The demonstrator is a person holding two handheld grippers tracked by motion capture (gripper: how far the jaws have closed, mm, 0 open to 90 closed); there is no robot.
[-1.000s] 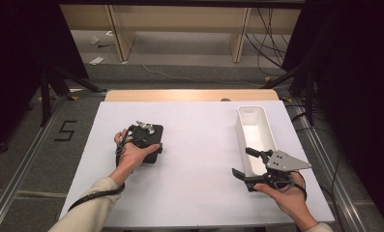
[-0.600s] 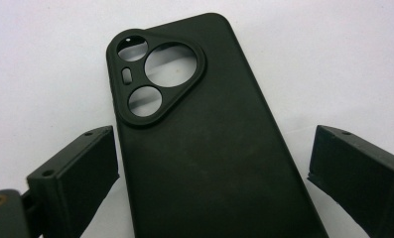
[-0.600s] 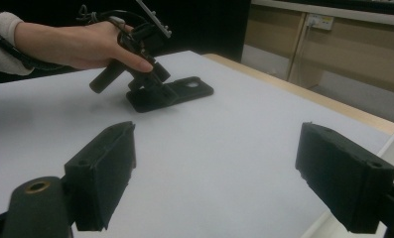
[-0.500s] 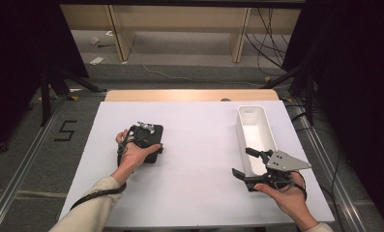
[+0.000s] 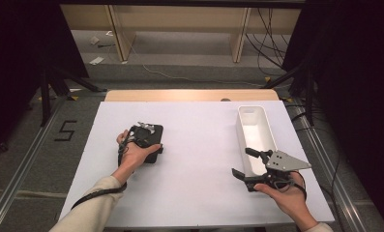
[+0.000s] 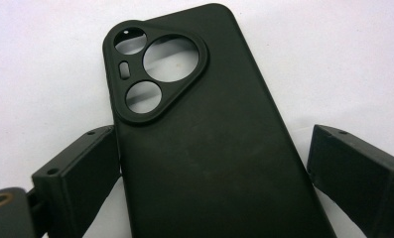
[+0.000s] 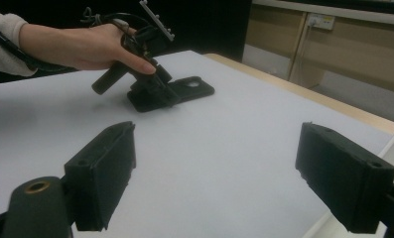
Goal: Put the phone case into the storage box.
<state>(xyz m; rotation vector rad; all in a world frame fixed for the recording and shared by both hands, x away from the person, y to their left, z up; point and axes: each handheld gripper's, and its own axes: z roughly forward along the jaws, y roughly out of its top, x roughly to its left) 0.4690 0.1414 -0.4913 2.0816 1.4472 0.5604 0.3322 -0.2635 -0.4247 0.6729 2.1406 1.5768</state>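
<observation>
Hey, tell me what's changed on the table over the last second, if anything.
Nothing has visibly changed. The left hand-held gripper still sits over the black phone case, one jaw touching its edge and the other clear of it. The right hand-held gripper stays open beside the white tray.

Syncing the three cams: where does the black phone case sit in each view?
High view: black phone case left of centre on the white table, under the left hand-held gripper.
Left gripper view: the case runs from top centre to the bottom edge, between the jaws, camera cut-outs up; left jaw touching, right jaw apart.
Right gripper view: upper left, under the far hand.
Shared landmark: the white table.
</observation>
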